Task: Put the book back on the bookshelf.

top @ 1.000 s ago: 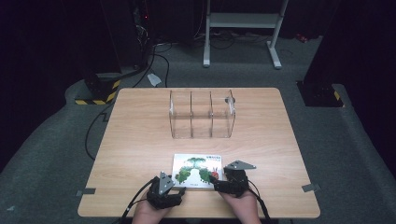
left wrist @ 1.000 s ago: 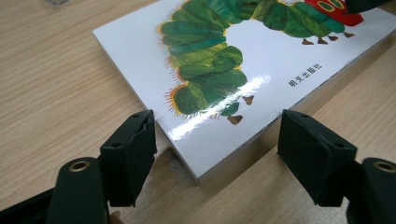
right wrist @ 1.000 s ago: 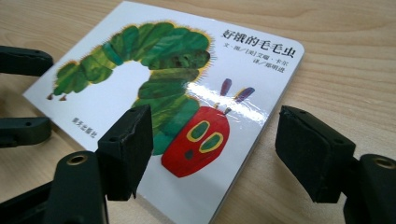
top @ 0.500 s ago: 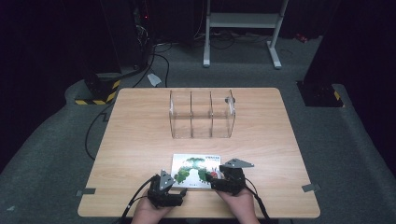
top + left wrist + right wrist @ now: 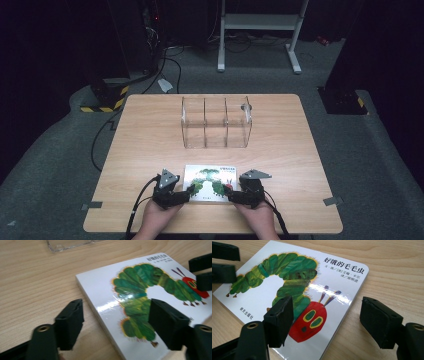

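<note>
Cropping the book [image 5: 140, 315] beyond both tongs' frames.

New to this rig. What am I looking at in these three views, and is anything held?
No robot arm here: a person holds a handheld left gripper and right gripper. The high view looks down on the table from above. Each gripper view comes from a camera riding on that gripper, looking along its black jaws. A caterpillar picture book lies flat near the person, with a clear divided box farther back. Both grippers straddle opposite edges of the book with the jaws apart; the left jaws have just been closing. Nothing is gripped yet.
</note>
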Demonstrator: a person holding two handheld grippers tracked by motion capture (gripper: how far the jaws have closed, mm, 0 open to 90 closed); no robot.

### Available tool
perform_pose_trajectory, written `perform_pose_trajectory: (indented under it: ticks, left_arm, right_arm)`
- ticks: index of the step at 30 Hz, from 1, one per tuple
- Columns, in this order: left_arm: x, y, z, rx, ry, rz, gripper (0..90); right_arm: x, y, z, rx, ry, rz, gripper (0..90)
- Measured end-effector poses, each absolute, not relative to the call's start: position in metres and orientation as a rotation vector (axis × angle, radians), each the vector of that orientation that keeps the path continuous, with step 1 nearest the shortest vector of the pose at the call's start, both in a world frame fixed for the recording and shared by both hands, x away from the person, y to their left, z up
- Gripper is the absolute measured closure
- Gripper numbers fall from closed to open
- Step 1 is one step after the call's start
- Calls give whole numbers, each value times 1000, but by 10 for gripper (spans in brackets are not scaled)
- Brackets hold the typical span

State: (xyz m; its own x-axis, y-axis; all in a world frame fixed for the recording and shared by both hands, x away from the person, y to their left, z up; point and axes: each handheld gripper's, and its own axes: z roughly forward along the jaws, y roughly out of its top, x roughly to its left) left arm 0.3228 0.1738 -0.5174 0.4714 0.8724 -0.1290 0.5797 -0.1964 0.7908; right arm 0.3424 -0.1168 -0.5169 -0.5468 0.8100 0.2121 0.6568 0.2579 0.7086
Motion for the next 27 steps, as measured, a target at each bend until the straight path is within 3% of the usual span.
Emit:
perform_pose_trajectory:
  ticks: [1, 2, 4, 6, 16, 27]
  left_arm:
    - [323, 174, -517, 1894, 1214, 448, 446]
    - [323, 177, -517, 1864, 1216, 479, 446]
    - [320, 186, -514, 1796, 1252, 561, 667]
    - [322, 192, -517, 1846, 1316, 623, 720]
    - [317, 189, -524, 1903, 1302, 601, 655]
    - [314, 180, -525, 1941, 1276, 574, 691]
  right_arm:
    - [343, -116, -517, 1387, 2335, 1157, 265]
    - [343, -116, -517, 1387, 2335, 1157, 265]
    - [344, -115, -517, 1385, 2334, 1162, 262]
    - [344, -114, -518, 1376, 2331, 1142, 258]
    - [341, -139, -513, 1372, 2170, 1017, 353]
    - [345, -113, -520, 1413, 2314, 1165, 302]
